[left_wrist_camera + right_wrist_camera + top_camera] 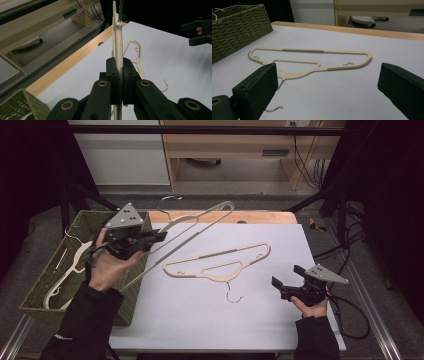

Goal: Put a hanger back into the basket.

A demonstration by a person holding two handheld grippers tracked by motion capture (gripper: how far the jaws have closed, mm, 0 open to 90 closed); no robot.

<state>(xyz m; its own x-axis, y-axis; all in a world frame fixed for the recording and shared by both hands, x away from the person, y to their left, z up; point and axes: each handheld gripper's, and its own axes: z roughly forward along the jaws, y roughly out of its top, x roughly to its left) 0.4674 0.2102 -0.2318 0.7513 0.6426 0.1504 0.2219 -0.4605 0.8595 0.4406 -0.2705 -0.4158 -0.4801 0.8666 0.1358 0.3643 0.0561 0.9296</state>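
Held hanger (pixel 200 222): cream, slim, clamped in the left tool (pixel 161 236), lifted above the surface (pixel 210 320).
Axis: slants up from the basket (pixel 35 292) side toward the far edge, hook (pixel 170 200) farthest.
Nearby: second hanger (pixel 220 262) flat mid-surface, hook toward the person.
Right tool (pixel 286 277): jaws wide, empty, near that hanger.

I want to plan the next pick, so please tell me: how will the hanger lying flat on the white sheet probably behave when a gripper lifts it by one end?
The flat hanger looks thin and open-framed, so it is probably light. The held hanger stays straight in the left gripper, so it is likely stiff. Lifted by one end, it may swing.
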